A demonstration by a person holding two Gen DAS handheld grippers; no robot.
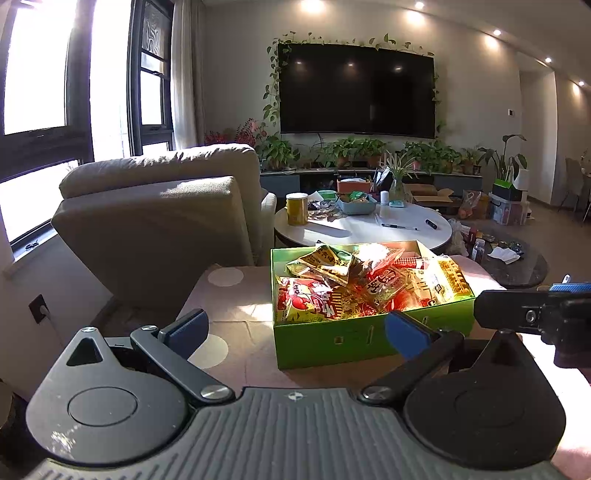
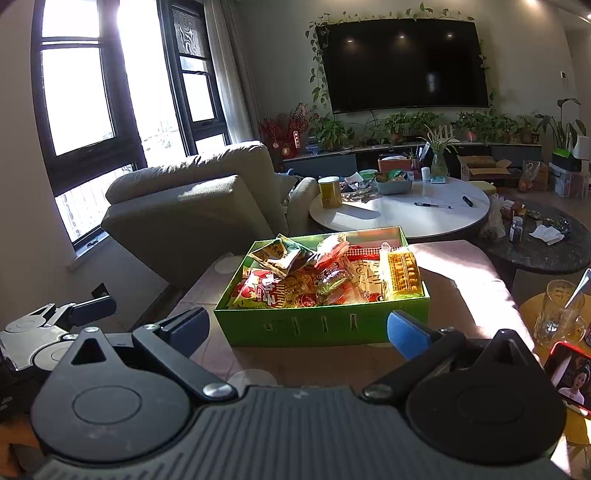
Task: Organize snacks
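Both grippers, left (image 1: pixel 295 332) and right (image 2: pixel 297 330), hover spread and empty; the green snack box (image 2: pixel 321 326) lies just ahead. Its long side faces them; the right sits squarer to it.

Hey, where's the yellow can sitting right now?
The yellow can stands upright at the left edge of the round white table, just behind the green snack box and right of the beige armchair.

Strong daylight from windows (image 1: pixel 40 74) at left, blown out white. Sun patch glares on snack packets (image 2: pixel 325 280); near foreground dim. Ceiling spotlights (image 1: pixel 417 16) flare. Fisheye bends edges; focus sharp.
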